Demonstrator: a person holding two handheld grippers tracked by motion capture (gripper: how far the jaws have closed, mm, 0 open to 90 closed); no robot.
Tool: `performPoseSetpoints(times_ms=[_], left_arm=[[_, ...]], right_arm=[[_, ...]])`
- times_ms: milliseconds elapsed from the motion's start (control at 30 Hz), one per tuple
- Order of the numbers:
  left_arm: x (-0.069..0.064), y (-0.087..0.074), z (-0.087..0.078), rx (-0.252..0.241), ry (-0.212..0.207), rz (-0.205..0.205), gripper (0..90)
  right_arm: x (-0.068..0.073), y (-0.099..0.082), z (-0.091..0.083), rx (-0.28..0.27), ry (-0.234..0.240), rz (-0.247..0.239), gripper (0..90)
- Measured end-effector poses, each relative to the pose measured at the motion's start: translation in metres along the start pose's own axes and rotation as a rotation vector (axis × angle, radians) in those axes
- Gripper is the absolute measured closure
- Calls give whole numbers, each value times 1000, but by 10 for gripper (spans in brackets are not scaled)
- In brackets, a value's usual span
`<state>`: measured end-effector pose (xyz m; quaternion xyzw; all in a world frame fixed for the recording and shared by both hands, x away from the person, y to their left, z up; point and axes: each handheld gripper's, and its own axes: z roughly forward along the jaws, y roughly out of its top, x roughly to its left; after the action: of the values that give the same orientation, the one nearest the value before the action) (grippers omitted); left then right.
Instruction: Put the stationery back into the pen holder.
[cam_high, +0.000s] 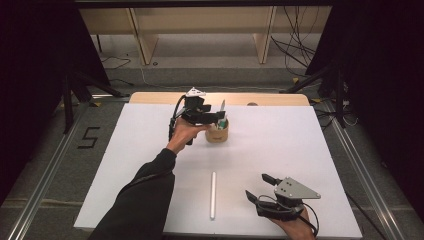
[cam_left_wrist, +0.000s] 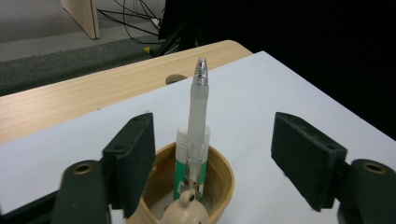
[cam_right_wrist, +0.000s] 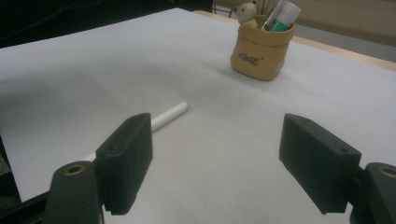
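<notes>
Desk (cam_high: 150, 150) covered by a white sheet, wood edge showing at the far side. Left gripper (cam_high: 216, 116) sits at the far middle of the desk, right over the tan pen cup (cam_high: 217, 133); jaws spread wide, nothing between the pads pressed, the frosted pen (cam_left_wrist: 198, 112) stands free in the gap. Right gripper (cam_high: 259, 186) rests near the front right edge, jaws wide apart, holding nothing. Pen cup upright, a small bear figure (cam_right_wrist: 246, 13) on its rim, a green-and-white tube (cam_left_wrist: 186, 179) inside. Frosted pen is in the cup, long axis near vertical, metal tip up, leaning slightly against the tube. White stick (cam_high: 213, 195) lies flat on the sheet front of centre, long axis running front to back, just left of the right gripper, well apart from the cup.
</notes>
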<state>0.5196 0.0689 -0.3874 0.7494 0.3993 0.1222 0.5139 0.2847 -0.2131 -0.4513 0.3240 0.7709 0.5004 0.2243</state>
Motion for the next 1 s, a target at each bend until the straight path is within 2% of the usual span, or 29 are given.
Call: performPoseSetpoints(times_ms=[200,267,333,433,567,833,967,1000], left_arm=[[-4,-8,-19,41,-3,-22,241],[-6,-15,-24,62,-2,-18,224],[-7,-22,-30,67,-3,-38,217],[-12,-35,-37,91,2,-45,212],[-17,-50,-44,117,14,-40,195],[-22,-76,-65,96,4,-32,183],[-21,-87,-77,90,5,-20,178],[-21,-90,-80,85,6,-27,178]], right_arm=[[-1,0,1,14,-15,16,266],[0,0,1,20,-26,25,265],[-1,0,2,23,-29,28,265],[-1,0,2,26,-31,31,265],[0,0,2,30,-33,33,265],[4,1,6,59,-51,65,263],[10,3,9,82,-61,83,263],[12,3,10,84,-61,88,263]])
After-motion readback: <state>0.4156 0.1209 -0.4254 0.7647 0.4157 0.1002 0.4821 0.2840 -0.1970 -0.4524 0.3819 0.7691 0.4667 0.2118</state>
